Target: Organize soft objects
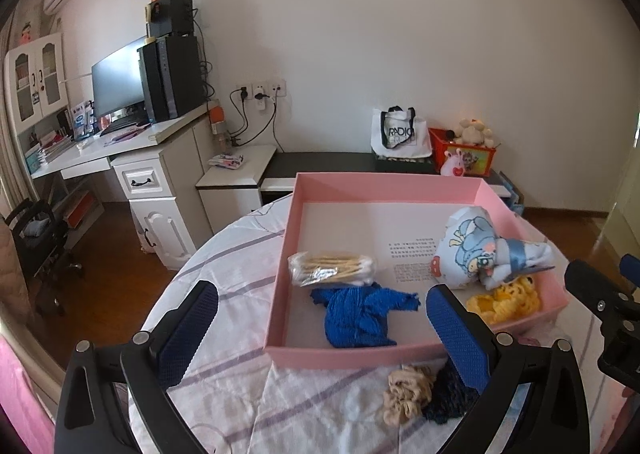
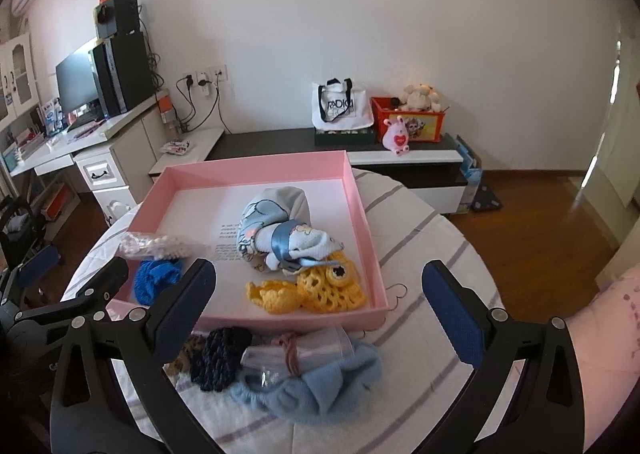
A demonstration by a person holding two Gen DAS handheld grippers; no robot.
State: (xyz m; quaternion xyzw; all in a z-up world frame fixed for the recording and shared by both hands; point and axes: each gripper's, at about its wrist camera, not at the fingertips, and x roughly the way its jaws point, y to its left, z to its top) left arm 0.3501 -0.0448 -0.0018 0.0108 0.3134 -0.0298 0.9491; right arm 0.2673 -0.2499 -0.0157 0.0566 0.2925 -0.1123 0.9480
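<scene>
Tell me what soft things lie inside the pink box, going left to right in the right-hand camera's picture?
Blue knitted piece → cartoon-print cloth bundle tied with a blue ribbon → yellow crochet piece, which lies nearer the camera and reaches furthest right, all in the pink box.

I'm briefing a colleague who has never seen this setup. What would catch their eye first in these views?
The pink box in the middle of the round table, already holding a blue knit piece, a yellow crochet piece, a ribbon-tied cartoon cloth bundle and a bag of cotton swabs. In front of it, still on the striped cloth, lie a light blue fleece item, a dark scrunchie and a beige scrunchie. Both grippers, left and right, hang open.
</scene>
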